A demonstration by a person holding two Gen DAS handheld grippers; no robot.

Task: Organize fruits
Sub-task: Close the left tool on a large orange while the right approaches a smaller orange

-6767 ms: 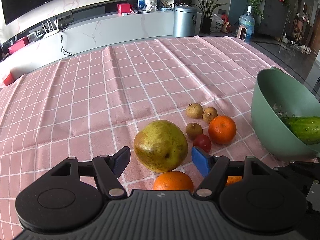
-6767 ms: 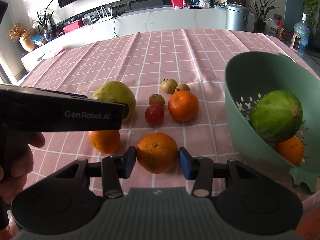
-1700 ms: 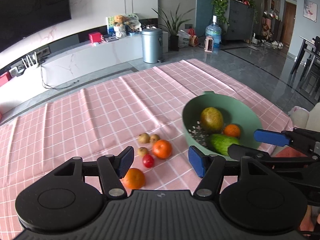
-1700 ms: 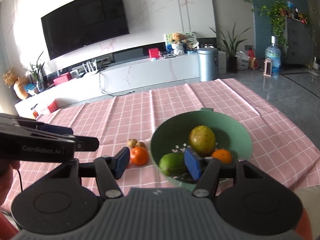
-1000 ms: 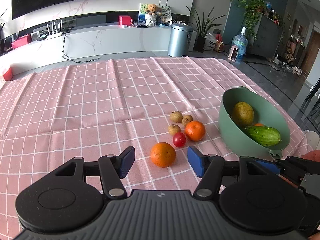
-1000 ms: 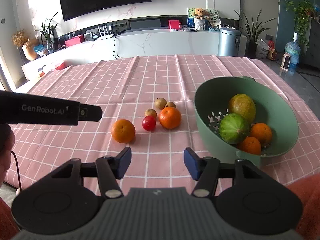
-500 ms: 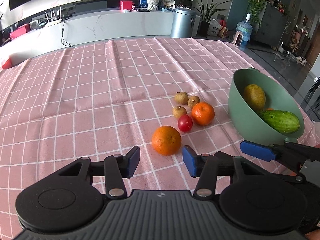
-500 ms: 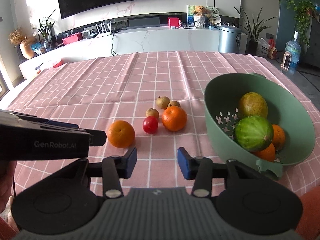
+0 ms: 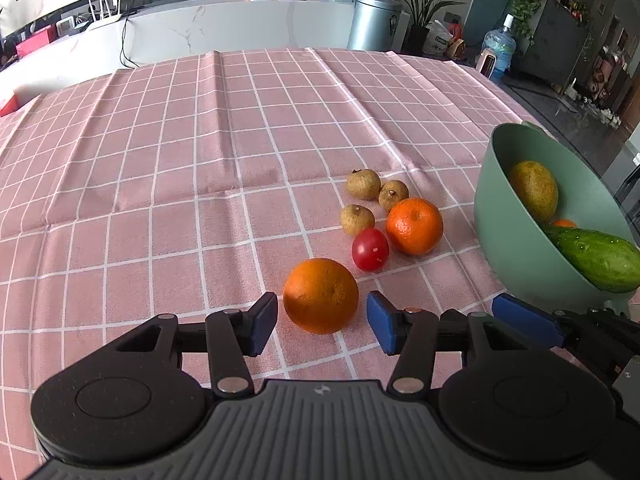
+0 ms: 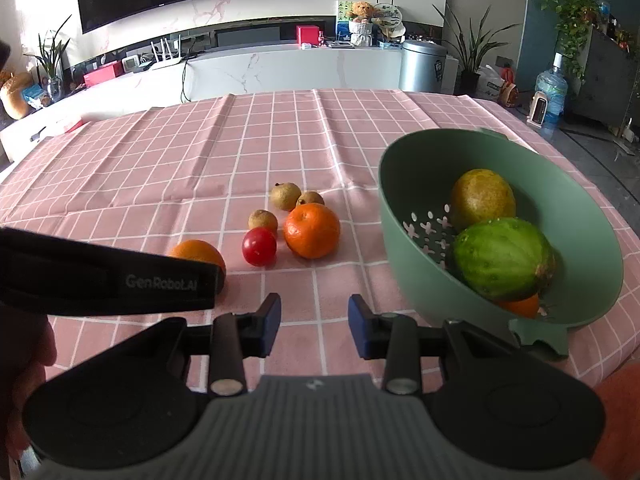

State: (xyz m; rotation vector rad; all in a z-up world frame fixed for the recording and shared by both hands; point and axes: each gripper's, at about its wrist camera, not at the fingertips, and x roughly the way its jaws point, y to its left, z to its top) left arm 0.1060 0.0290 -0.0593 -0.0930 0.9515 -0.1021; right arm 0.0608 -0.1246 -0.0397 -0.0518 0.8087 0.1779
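- The counter (image 9: 168,168), covered by a pink checked cloth, is bare on its left half; all the fruit is gathered right of centre.
- The left gripper (image 9: 322,322) has been brought lower and nearer over the last second, so that the near orange (image 9: 321,295) now sits between its jaws. A gap is seen on both sides of the fruit, so nothing is gripped yet; the jaws, after narrowing, are being opened slightly again.
- Just right of and beyond that orange a cherry tomato (image 9: 370,249) is seen, then a second orange (image 9: 414,226), with three longans (image 9: 363,184) behind them, close together.
- The right gripper (image 10: 314,326) is held above bare cloth, nearer than the fruit cluster. Its jaws are being closed, with nothing between them.
- At the far right stands the green bowl (image 10: 404,216), tilted toward the camera. A pear (image 10: 482,199), a cucumber (image 10: 502,258) and, in the right view, at least one orange (image 10: 520,306) under the cucumber are already in it.
- From this it is judged that the near orange is the next fruit to be taken, a squeeze and a lift toward the bowl being what remains for it. Five smaller pieces would then be left on the cloth.
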